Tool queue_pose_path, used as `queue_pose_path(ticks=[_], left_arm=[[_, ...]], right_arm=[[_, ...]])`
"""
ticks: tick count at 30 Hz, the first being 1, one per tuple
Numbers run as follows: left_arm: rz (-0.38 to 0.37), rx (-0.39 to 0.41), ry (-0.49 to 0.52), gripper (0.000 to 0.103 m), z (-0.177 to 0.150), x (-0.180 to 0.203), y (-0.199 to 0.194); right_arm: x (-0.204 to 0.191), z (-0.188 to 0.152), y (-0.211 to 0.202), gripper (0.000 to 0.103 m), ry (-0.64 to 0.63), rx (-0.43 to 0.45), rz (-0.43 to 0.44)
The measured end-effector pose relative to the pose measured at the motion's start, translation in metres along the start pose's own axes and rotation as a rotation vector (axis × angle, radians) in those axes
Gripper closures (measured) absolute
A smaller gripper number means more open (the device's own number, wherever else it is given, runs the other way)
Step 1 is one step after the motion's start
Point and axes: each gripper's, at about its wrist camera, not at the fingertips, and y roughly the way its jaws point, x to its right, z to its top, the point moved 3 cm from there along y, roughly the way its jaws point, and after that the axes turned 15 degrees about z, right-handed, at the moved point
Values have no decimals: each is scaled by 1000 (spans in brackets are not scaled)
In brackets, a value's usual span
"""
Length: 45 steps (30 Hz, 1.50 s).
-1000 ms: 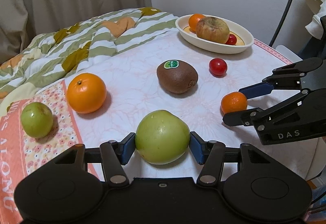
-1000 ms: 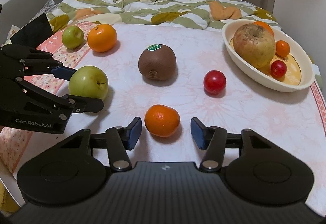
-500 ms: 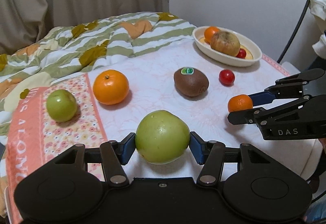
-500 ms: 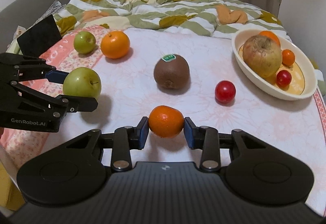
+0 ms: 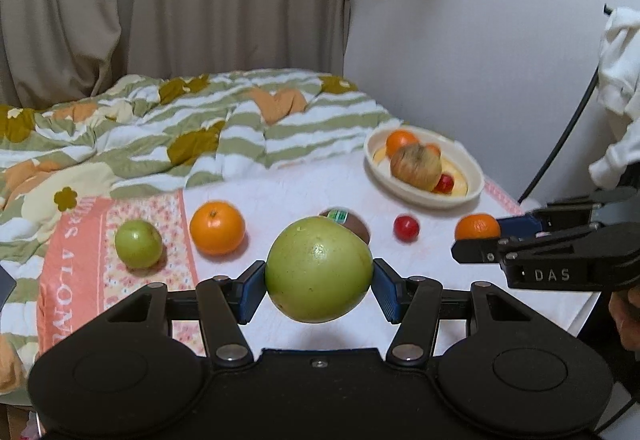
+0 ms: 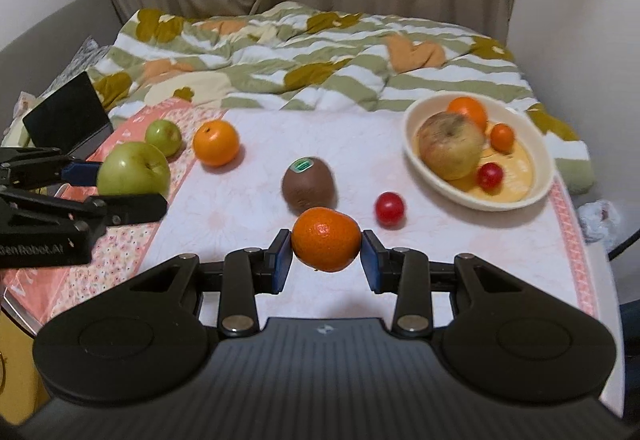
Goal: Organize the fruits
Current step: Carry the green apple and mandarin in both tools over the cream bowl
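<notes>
The green apple (image 5: 318,270) was clamped in the left gripper (image 5: 319,284), the mandarin (image 6: 326,238) in the right gripper (image 6: 325,260); both were best carried level and set gently inside the bowl (image 6: 516,199).

Both grippers are matte black with blue pads on the fingertips and silver screws at the finger pivots. The left gripper (image 5: 319,285) has a smooth housing and white "GenRobot.AI" lettering; the right gripper (image 6: 326,258) has a ribbed housing and "DAS".
</notes>
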Motion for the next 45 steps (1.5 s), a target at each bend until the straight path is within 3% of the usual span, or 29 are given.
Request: queue_pose_path(ticks=[15, 29, 45], left_arm=[[92, 77, -64, 43, 56, 76, -8], [141, 71, -78, 43, 109, 175, 48], [59, -25, 165, 42, 123, 242, 164]], right_arm=[[92, 26, -55, 51, -59, 39, 31], [210, 69, -61, 51, -120, 41, 89], [287, 74, -25, 51, 3, 30, 20]])
